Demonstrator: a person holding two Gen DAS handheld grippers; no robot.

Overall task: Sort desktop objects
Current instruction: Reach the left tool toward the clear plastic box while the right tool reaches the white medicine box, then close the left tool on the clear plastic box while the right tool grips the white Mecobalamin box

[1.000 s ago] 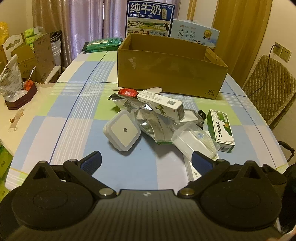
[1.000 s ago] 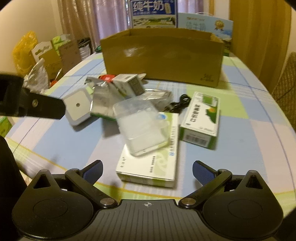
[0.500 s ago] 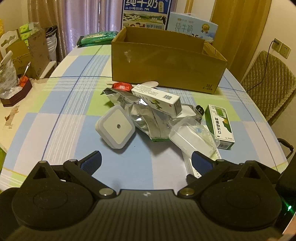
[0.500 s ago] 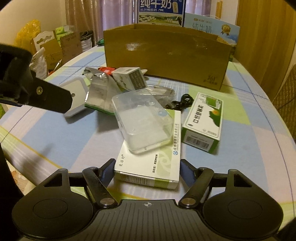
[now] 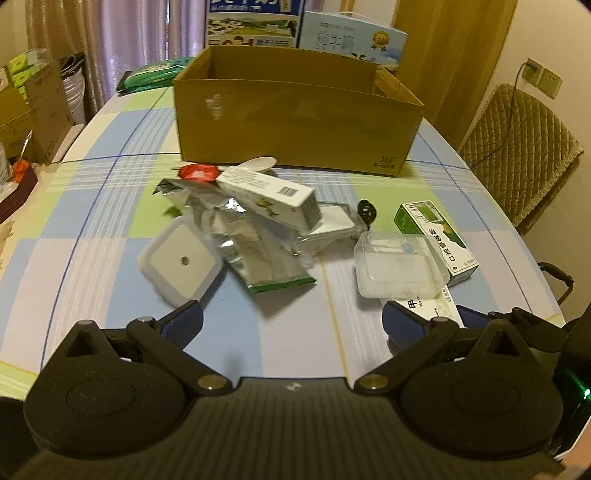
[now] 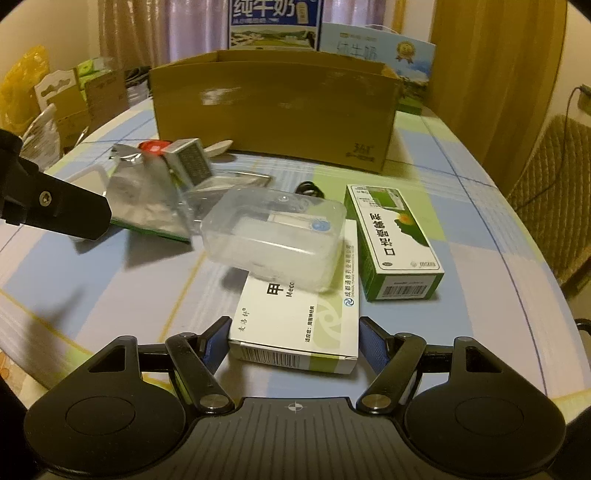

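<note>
Curtains (image 5: 110, 48) are hanging behind the desk (image 5: 110, 266), whose checked cloth is lying under dim warm light. A quilted chair (image 5: 517, 155) is standing beside a wall socket (image 5: 543, 75).

We view the desk (image 5: 110, 258) low and close from both wrist cameras, facing the cardboard box (image 5: 295, 122); both share the central clutter.

Sitting in front of one open cardboard box (image 5: 295, 122) are three medicine cartons: a white one (image 6: 299, 317), a green one (image 6: 393, 242) and a long white one (image 5: 267, 194). Also lying there are one clear plastic case (image 6: 275, 238), one foil pouch (image 5: 243, 240), one square white device (image 5: 181, 260) and one red packet (image 5: 197, 171). Standing behind the box are two milk cartons (image 6: 275, 22).
</note>
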